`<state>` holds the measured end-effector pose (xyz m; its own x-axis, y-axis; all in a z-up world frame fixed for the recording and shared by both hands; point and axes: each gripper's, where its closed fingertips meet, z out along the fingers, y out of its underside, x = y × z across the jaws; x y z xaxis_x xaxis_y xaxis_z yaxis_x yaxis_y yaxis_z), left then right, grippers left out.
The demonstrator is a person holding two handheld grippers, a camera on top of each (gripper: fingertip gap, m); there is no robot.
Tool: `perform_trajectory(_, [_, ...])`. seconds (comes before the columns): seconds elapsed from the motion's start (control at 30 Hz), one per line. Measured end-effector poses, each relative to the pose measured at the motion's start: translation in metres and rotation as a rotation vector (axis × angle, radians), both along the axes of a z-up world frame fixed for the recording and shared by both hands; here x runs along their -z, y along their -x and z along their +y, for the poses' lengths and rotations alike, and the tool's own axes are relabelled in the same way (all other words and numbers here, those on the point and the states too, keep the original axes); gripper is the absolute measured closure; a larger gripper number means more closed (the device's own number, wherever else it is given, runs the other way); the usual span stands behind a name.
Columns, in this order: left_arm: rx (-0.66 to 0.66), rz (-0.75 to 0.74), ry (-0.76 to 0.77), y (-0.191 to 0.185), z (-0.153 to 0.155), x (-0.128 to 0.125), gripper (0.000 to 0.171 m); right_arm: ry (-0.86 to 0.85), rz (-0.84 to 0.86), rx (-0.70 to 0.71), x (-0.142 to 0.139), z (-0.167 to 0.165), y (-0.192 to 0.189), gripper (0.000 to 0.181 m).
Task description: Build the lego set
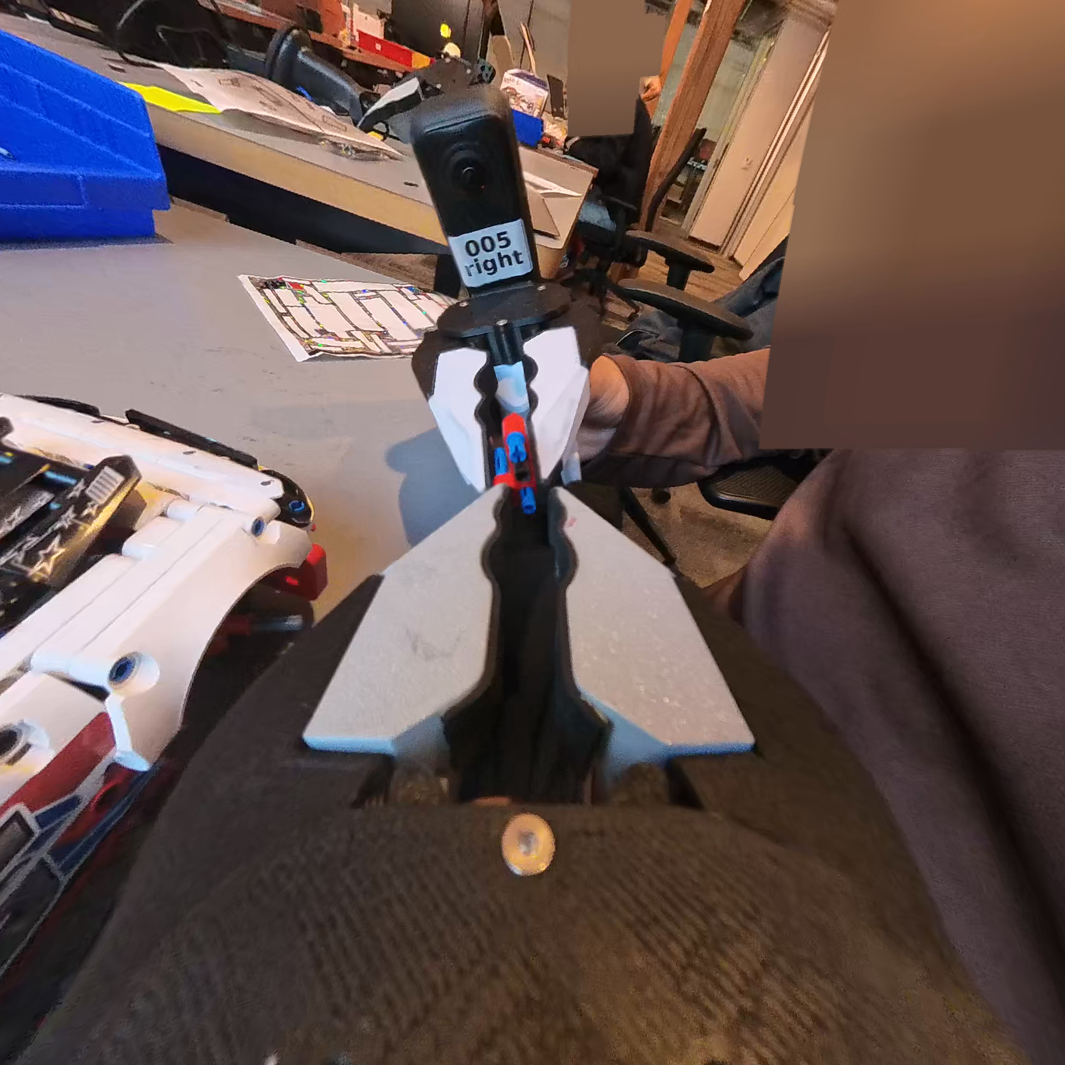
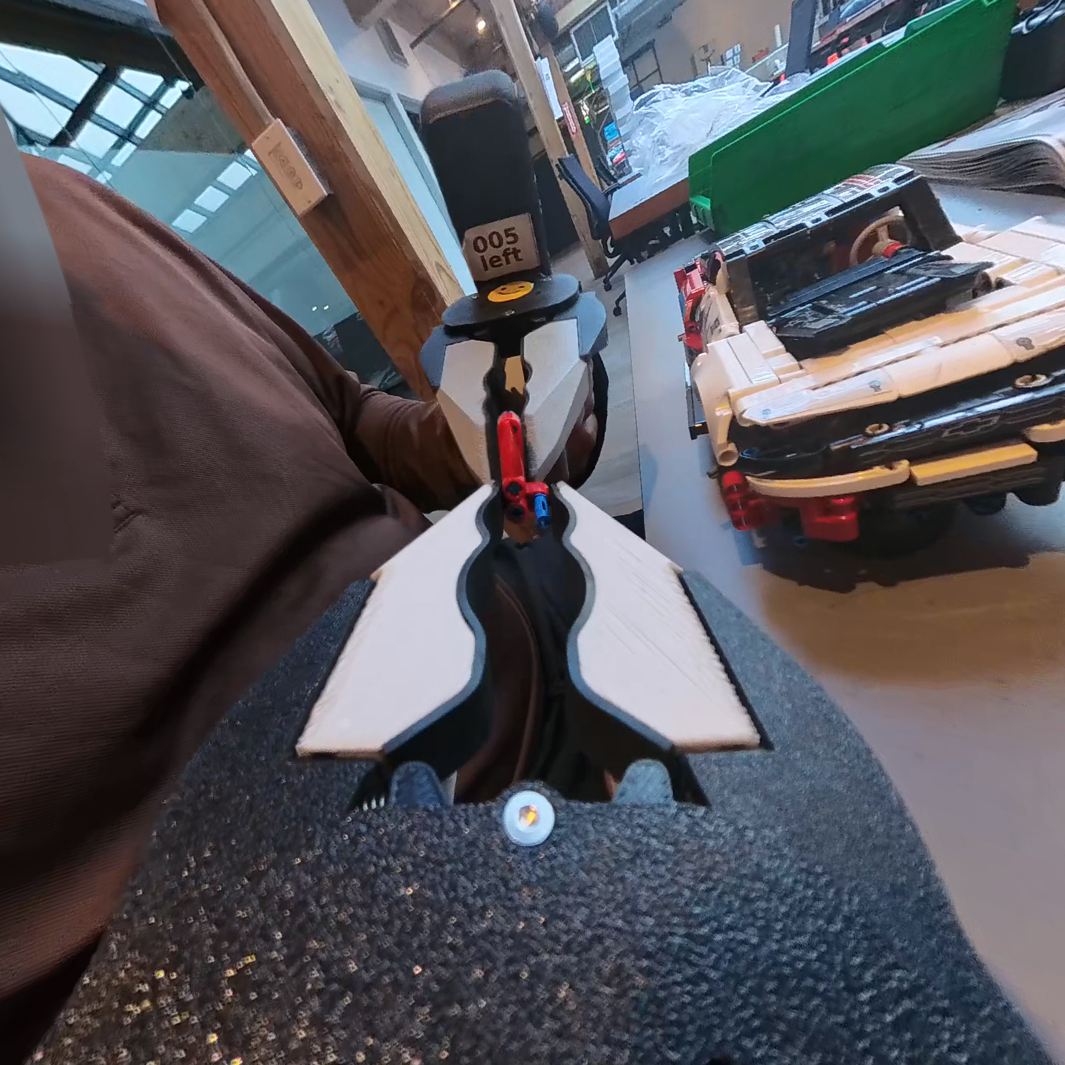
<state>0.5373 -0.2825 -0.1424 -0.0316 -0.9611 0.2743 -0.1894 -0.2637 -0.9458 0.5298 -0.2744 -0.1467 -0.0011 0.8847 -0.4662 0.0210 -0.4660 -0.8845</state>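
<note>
Lego piece: a small red beam [image 1: 514, 446] with blue pins, held in the air between the two grippers, off the near edge of the table and in front of the person's brown-sleeved body.
Left gripper [image 1: 521, 495]: its white fingers taper to tips that nearly meet around the lower end of the red beam; it appears clenched on that end, though the contact itself is blurred.
Right gripper [image 2: 521, 495]: its fingertips close in on the beam's elbow end, where a blue pin [image 2: 540, 510] sticks out sideways; it looks clamped on the piece.
Facing: the grippers point at each other, tip to tip, with the beam bridging them.
Lego car [image 2: 864, 369]: a large white model with black trim and red parts low down, standing on the grey table [image 1: 173, 346], well apart from the held piece, left of it in the left wrist view and right of it in the right wrist view.
Writing: each gripper's black camera mount carries a white printed label [image 1: 495, 252]; a yellow smiley sticker [image 2: 509, 290] sits on the far gripper in the right wrist view.
Paper: a sticker sheet [image 1: 340, 314] lies flat on the table beyond the car; an open instruction booklet [image 1: 271, 109] lies farther off.
Bins: a blue bin [image 1: 69, 150] at far left of the left wrist view, a green one [image 2: 835, 127] behind the car in the right wrist view.
Hard to make out: the car is cut off by the frame edges in both views; its small decals are too blurred to read.
</note>
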Motion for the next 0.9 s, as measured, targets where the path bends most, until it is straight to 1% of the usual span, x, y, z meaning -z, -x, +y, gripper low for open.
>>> perform_trajectory(0.27, [0.024,0.0,0.007,-0.003,-0.005,0.005,0.169,-0.029,-0.029,0.006,0.004,-0.004,-0.002,0.167])
perform_trajectory(0.4, [0.022,0.077,-0.026,-0.004,-0.003,0.014,0.169,-0.024,-0.083,0.007,0.013,-0.003,-0.003,0.167])
perform_trajectory(0.6, [0.014,0.118,-0.019,-0.003,0.003,0.017,0.169,-0.067,-0.14,0.038,0.015,0.004,-0.006,0.163])
perform_trajectory(0.67, [0.018,0.141,-0.002,-0.003,0.005,0.02,0.169,-0.085,-0.141,0.054,0.014,0.007,-0.009,0.163])
perform_trajectory(0.83, [0.04,0.205,0.089,-0.002,0.006,0.028,0.169,-0.049,-0.148,0.05,0.016,0.009,-0.009,0.164])
perform_trajectory(0.87, [0.04,0.219,0.091,-0.002,0.007,0.03,0.169,-0.054,-0.153,0.044,0.016,0.008,-0.007,0.166])
perform_trajectory(0.9, [0.044,0.233,0.091,-0.002,0.006,0.031,0.169,-0.061,-0.159,0.038,0.017,0.007,-0.006,0.171])
